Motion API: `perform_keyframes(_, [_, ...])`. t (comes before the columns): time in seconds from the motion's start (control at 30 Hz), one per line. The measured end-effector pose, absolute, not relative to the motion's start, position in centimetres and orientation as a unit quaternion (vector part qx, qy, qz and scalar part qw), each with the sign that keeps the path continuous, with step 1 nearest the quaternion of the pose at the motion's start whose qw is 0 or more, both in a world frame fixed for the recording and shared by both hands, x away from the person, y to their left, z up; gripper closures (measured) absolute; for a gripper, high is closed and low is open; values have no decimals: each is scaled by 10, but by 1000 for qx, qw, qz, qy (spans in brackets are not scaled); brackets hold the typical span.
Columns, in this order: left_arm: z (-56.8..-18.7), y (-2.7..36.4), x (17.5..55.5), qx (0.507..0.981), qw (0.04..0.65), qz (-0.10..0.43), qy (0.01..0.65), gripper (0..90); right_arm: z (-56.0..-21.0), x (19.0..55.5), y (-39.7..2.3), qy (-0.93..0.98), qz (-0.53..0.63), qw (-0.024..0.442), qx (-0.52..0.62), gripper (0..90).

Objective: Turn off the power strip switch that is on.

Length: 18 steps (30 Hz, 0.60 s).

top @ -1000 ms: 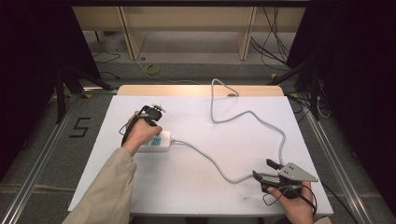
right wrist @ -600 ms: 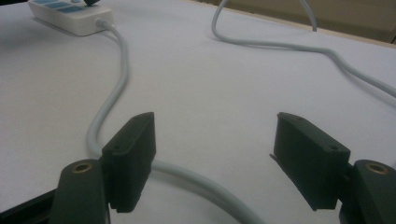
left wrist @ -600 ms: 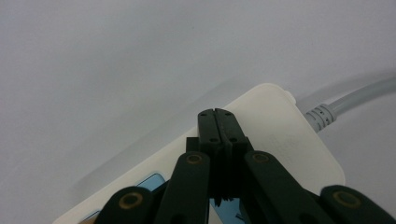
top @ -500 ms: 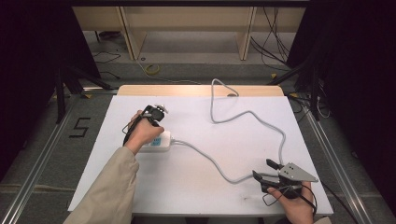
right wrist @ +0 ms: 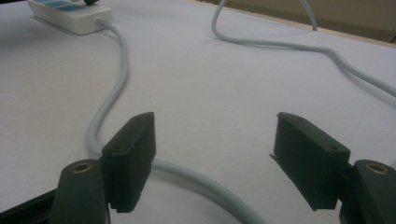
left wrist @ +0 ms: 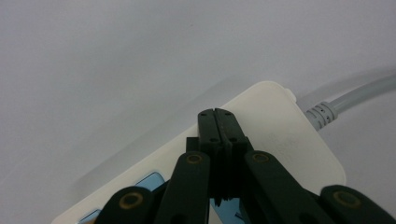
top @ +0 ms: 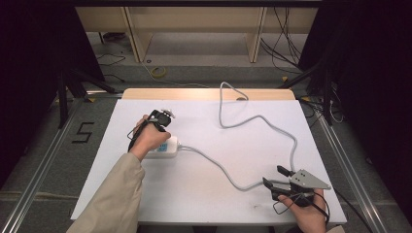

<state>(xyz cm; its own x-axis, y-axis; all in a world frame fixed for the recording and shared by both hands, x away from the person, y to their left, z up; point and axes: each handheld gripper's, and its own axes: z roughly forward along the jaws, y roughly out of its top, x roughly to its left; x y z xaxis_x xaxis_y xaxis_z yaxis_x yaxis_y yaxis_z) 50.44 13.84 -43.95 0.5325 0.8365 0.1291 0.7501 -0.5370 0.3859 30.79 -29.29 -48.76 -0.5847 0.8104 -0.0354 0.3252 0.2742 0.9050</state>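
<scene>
A white power strip (top: pixel 166 147) with blue sockets lies at the left of the white table (top: pixel 204 204). Its grey cable (top: pixel 219 165) winds across to the right and loops back to the far edge. In the left gripper view my left gripper (left wrist: pixel 218 115) is shut, with nothing between its jaws, and its tips are over the strip's cable end (left wrist: pixel 285 135). A hand covers most of that gripper in the high view. My right gripper (top: pixel 277 177) stands open near the front right corner. Its jaws straddle the cable (right wrist: pixel 187 179) without closing on it.
The cable (right wrist: pixel 289 44) curves back across the table's right half. The power strip (right wrist: pixel 70 16) lies far off in the right gripper view. A wooden strip (top: pixel 194 93) edges the table's far side, with shelving legs and floor cables beyond. A "5" marks the floor (top: pixel 83 132) at left.
</scene>
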Motion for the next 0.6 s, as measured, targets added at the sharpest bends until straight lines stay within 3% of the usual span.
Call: perform_keyframes(0.6, [-439,138,504,864,141,154,457,897,-487,308,-293,756,471,258,376,305])
